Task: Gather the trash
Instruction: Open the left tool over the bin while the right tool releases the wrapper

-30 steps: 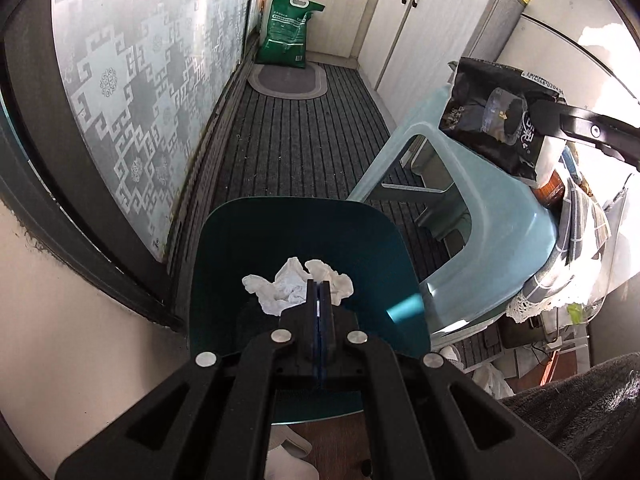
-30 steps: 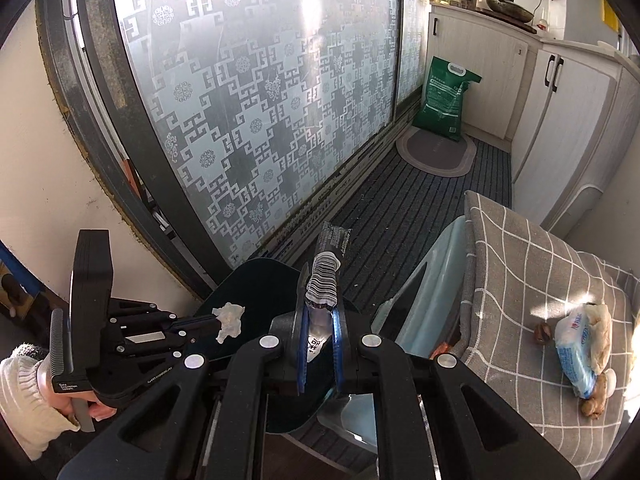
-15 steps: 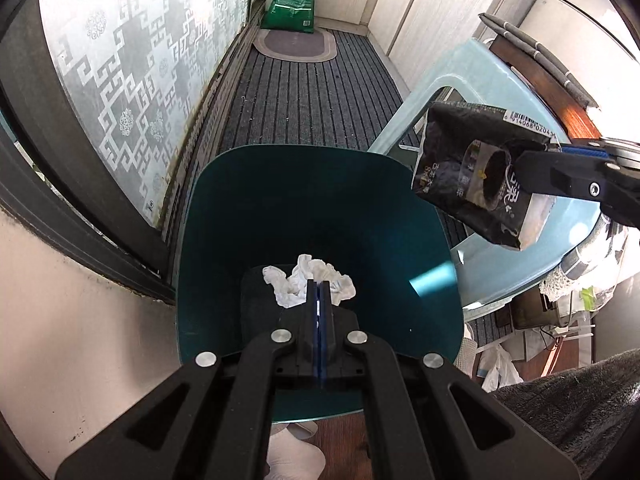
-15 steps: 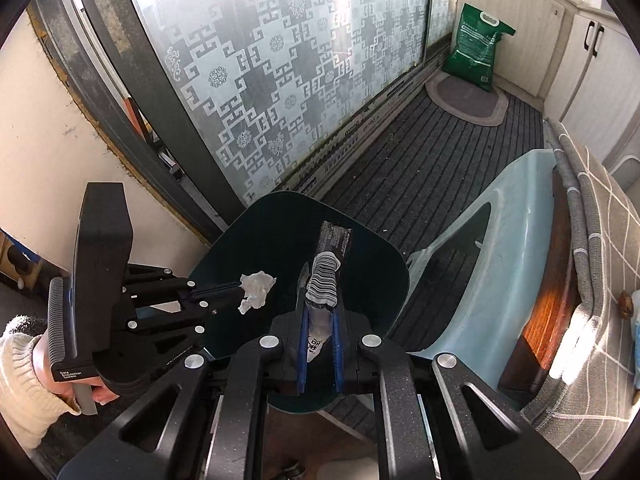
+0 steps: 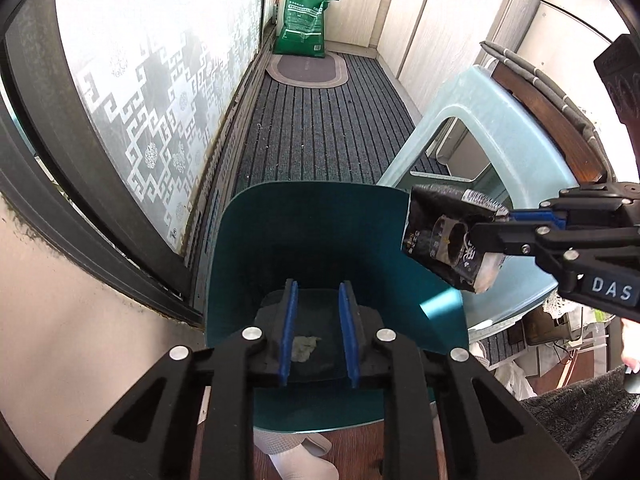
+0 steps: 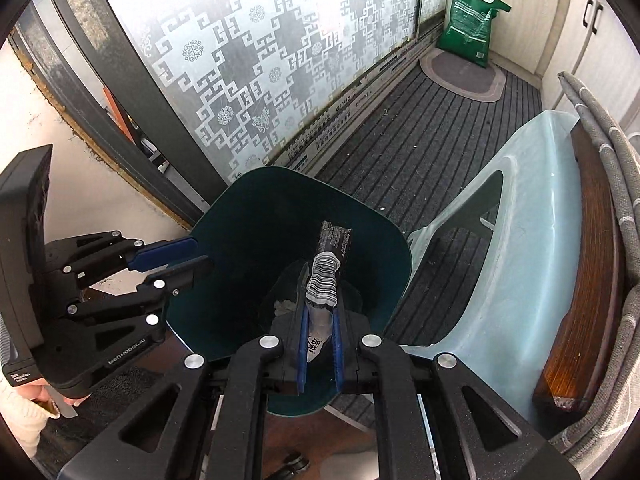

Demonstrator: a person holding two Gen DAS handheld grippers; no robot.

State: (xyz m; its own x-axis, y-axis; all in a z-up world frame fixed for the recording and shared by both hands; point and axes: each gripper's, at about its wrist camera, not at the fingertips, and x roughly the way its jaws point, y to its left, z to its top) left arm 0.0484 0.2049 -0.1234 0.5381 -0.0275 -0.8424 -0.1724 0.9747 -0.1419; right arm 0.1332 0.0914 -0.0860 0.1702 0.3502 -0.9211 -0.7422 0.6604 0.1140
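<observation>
Logging contents: teal bin (image 5: 320, 232) held one crumpled tissue (image 5: 304, 347) at its bottom. My left gripper (image 5: 318, 316) stood wide, empty, over it. My right gripper (image 6: 319, 320) clamped the black wrapper (image 6: 326, 276) above the bin, long axis pointing away along the fingers.

Tissue (image 5: 304, 347) in bin (image 5: 320, 216) (tongs (image 5: 318, 300) apart)

Teal trash bin (image 5: 320, 232), open-topped, directly below the left hand-held gripper (image 5: 318, 334); crumpled white tissue (image 5: 304, 347), apparently resting on its floor. Black snack wrapper (image 5: 448, 244), crumpled, barcoded, clamped in the right hand-held gripper (image 6: 319, 344) above the bin's rim.
</observation>
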